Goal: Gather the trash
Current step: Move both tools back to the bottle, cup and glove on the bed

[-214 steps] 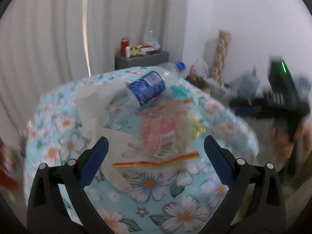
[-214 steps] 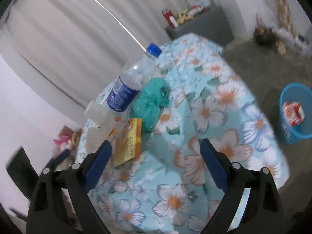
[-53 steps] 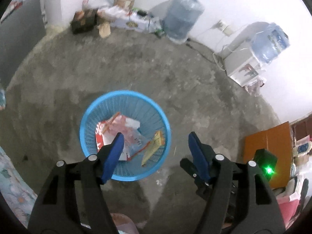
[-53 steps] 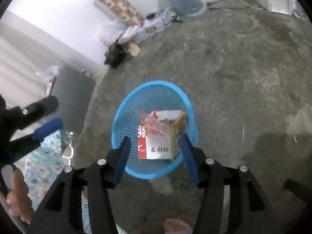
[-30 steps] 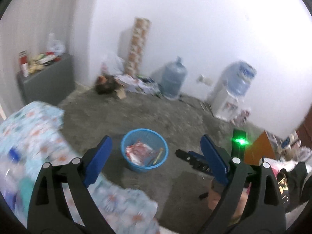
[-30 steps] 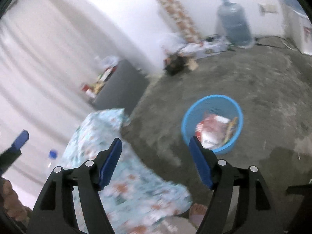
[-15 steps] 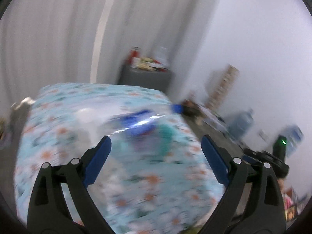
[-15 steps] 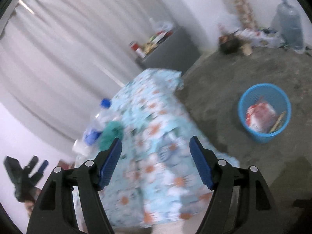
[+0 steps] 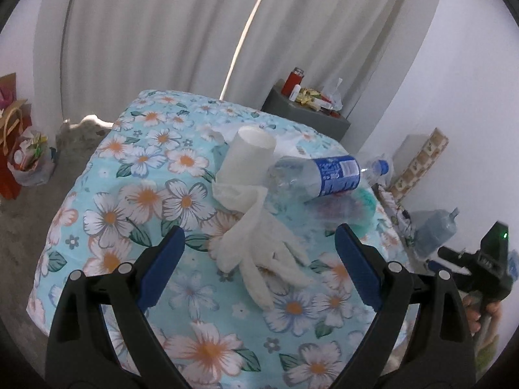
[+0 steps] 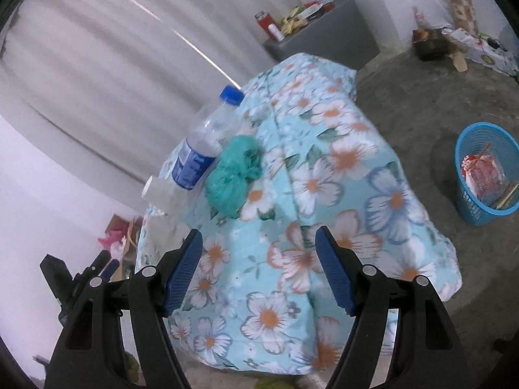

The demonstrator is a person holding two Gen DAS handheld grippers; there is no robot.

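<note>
Left gripper (image 9: 259,256): I see jaws apart, empty, above glove (image 9: 259,253).
Right gripper (image 10: 259,269): apart, empty.
Bottle (image 9: 319,176): beyond glove.
Bin (image 10: 480,175): far right, floor.

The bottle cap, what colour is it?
Blue; the bottle cap shows best in the right wrist view.

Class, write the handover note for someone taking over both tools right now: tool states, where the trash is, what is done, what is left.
Left tool: open, empty, aimed at the white glove on the floral table.
Right tool: open, empty, above the table's near edge.
On the table: glove, white cup, plastic bottle, green bag.
Done: wrappers already lie in the blue basket on the floor.
Left: carry those four items to the basket.
</note>
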